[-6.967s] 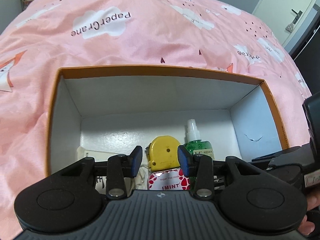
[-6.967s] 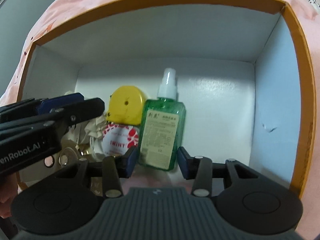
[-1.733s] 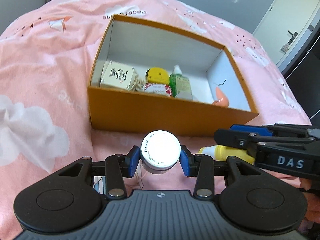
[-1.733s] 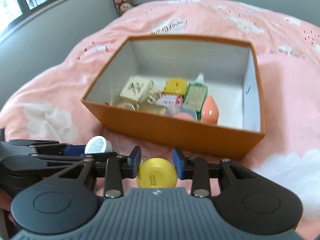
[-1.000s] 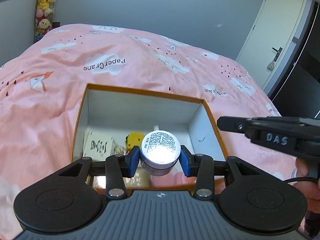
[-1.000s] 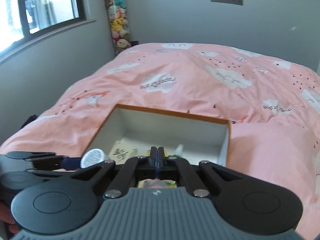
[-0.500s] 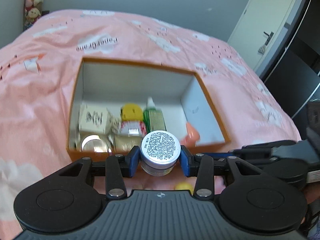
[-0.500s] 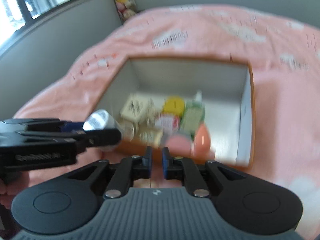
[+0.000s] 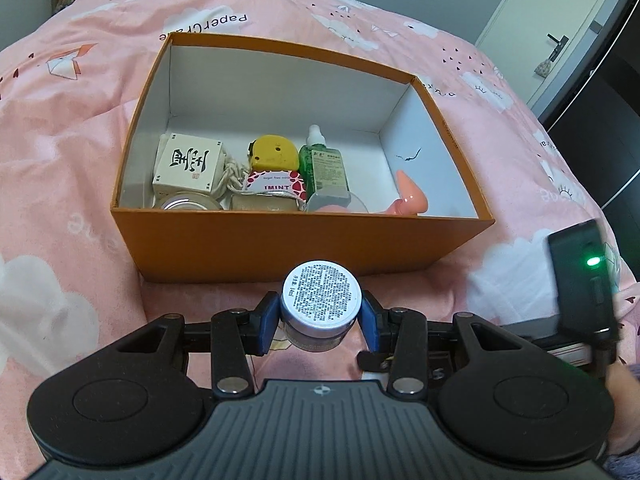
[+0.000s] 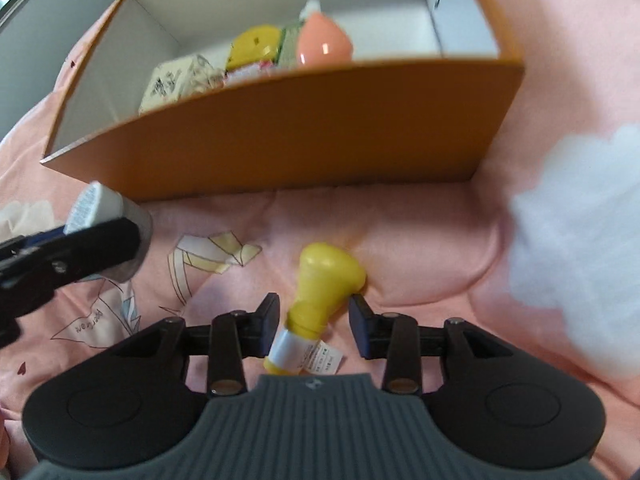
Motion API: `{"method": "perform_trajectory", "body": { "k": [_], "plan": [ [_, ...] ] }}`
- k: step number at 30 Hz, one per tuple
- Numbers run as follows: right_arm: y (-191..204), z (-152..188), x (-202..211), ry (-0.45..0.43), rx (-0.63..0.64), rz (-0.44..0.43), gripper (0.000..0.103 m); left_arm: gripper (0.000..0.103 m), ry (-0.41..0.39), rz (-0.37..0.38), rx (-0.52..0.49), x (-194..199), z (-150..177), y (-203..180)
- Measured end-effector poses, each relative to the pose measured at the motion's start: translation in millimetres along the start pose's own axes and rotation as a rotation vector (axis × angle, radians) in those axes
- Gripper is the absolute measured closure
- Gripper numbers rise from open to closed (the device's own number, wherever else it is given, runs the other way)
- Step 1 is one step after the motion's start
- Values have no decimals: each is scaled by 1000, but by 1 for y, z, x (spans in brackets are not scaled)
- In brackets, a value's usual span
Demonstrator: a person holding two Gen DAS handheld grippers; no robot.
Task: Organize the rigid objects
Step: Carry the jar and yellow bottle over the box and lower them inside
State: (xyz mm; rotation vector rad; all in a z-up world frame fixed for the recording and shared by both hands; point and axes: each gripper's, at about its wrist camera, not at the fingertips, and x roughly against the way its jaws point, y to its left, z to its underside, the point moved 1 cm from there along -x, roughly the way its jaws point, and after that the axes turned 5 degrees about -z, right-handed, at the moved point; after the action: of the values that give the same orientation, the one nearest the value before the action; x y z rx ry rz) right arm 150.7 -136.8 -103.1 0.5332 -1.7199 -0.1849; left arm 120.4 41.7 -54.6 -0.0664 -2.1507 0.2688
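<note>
You are working on the bed (image 9: 80,184), pink cloud-print bedding under everything, with the orange box (image 9: 280,240) sitting in the middle of it, already partly filled. Inside it lie a white carton with black script (image 9: 188,166), a yellow tape measure (image 9: 274,154), a green spray bottle (image 9: 326,170), a mint tin (image 9: 274,188) and a peach-coloured piece (image 9: 408,200) near the right wall.

The step in hand looks like a pickup: the yellow bottle (image 10: 320,296) lies on its side on the bedding just in front of the box's near wall, outside it. Your right gripper (image 10: 314,326) hangs over it with its fingers (image 10: 270,322) spread to either side of the bottle's neck, having just been opening; a gap shows on both sides, so nothing is pinched yet. The next move probably calls for settling a little lower and closing squarely on the neck or body, since a round bottle on soft bedding may roll away.

Your left gripper (image 9: 320,322) holds a small round jar (image 9: 320,304), white printed face toward the camera, pinched between its blue pads just short of the box. That jar probably goes over the near wall into free floor space on the right.
</note>
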Motion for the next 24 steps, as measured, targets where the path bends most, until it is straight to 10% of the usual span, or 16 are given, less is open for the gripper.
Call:
{"method": "perform_trajectory", "body": {
  "k": [4,24],
  "plan": [
    [-6,0,-8,19,-39,-31,78,55,-6,5,-9,1,0,-3],
    [33,-20,150,-335,244,-47,80,55,-138,53,-38,24,-47,-28]
  ]
}}
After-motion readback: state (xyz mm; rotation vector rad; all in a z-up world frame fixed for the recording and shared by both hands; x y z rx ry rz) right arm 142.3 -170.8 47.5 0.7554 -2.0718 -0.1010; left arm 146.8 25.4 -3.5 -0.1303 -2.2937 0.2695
